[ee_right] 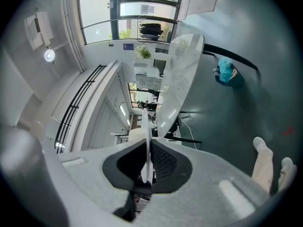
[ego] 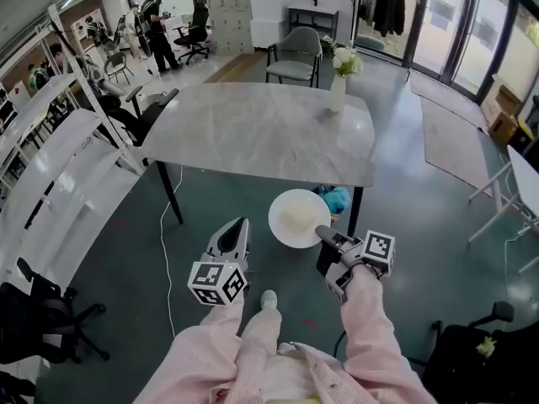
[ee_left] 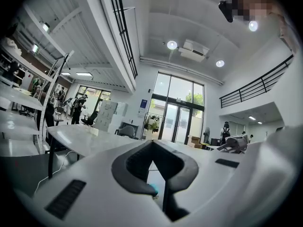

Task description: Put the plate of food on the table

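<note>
Right tongs (ego: 324, 234) are clamped on the near rim of a white plate (ego: 282, 225), which carries a pale mound of food (ego: 301, 215). In the right gripper view the plate shows edge-on as a thin white line pinched between the dark pads (ee_right: 165, 162). The plate is held level in the air over the dark floor (ego: 421, 251), just short of the near edge of the grey marble worktop (ego: 253, 129) and not on it. Left tongs (ego: 238, 227) hang to the plate's left, apart from it, tips together with nothing between them. A white vase of pale flowers (ego: 338, 87) stands near the worktop's far right side. A teal bundle (ego: 337, 199) lies on the floor by the near edge. Pink sleeves (ego: 370, 326) lead to both grippers, and a pale shoe (ego: 268, 299) shows between them
</note>
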Tool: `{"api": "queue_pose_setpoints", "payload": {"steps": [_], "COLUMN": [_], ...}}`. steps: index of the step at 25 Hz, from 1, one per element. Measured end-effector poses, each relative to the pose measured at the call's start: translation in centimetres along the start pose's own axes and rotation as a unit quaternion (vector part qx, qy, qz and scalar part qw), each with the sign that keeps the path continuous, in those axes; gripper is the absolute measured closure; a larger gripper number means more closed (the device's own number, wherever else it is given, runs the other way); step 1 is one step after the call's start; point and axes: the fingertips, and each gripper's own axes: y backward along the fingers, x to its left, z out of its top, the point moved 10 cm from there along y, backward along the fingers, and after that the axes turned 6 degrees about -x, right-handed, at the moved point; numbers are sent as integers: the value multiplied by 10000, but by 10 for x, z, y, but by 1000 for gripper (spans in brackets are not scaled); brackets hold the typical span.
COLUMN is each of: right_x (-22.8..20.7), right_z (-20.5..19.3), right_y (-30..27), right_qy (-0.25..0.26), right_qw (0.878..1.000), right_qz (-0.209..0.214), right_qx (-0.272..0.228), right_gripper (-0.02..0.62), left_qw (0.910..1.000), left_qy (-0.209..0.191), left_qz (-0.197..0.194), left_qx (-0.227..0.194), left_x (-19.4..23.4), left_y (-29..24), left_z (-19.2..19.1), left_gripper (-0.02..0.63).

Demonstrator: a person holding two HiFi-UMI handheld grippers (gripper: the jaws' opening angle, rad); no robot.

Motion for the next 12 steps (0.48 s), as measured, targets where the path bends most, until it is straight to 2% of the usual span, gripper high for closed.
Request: {"api": "queue_pose_setpoints", "payload": {"steps": [12], "right_x": [4], "right_z": [72], "right_y": [-116], "right_qy": [-26], "right_qw": [9998], "right_qz": [-16], "right_qx": [-186], "right_gripper": [577], "left_qw": [9999], "left_qy": [21], "left_qz": [-161], "left_qx": [-32], "left_x": [77], "left_y": [-123], "left_z": [24], "left_gripper": [607]}}
